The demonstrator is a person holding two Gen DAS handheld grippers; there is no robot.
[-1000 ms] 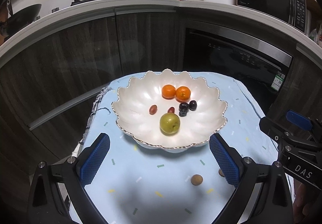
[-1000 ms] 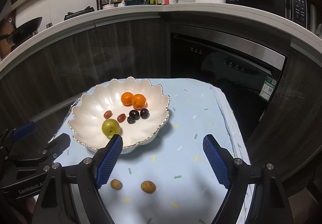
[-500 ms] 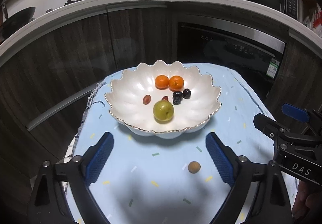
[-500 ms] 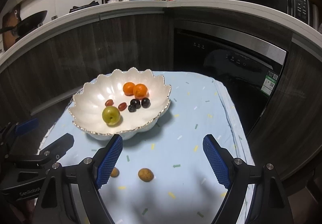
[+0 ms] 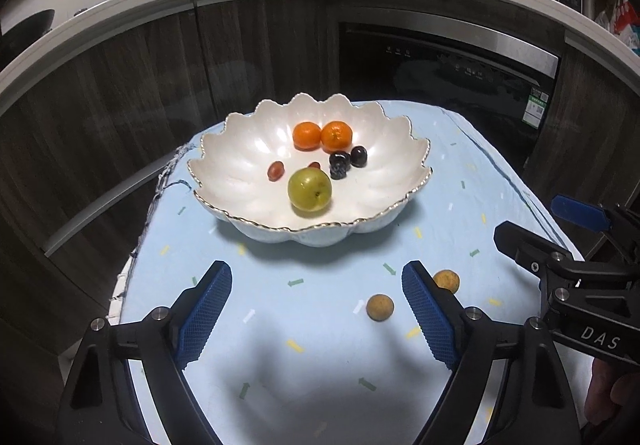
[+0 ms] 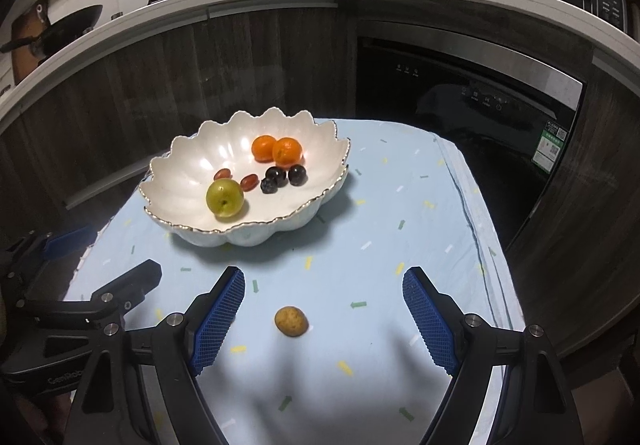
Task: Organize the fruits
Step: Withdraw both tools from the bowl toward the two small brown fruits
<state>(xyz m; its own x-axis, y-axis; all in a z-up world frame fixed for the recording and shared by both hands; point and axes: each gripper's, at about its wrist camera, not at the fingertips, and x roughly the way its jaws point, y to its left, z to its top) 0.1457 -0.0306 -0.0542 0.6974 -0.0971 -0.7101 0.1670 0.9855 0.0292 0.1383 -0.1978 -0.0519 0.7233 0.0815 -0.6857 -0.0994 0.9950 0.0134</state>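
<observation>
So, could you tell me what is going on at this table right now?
A person holds tongs in each hand over two small brown fruits on the blue cloth. The left tongs are closing, one fruit between them, untouched. The right tongs stand open around the other. The scalloped bowl holds the rest.

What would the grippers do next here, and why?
Probably lower the right gripper onto the small brown fruit lying on the cloth between its open fingers, then close. That fruit sits outside the white bowl, where the other fruit is.
</observation>
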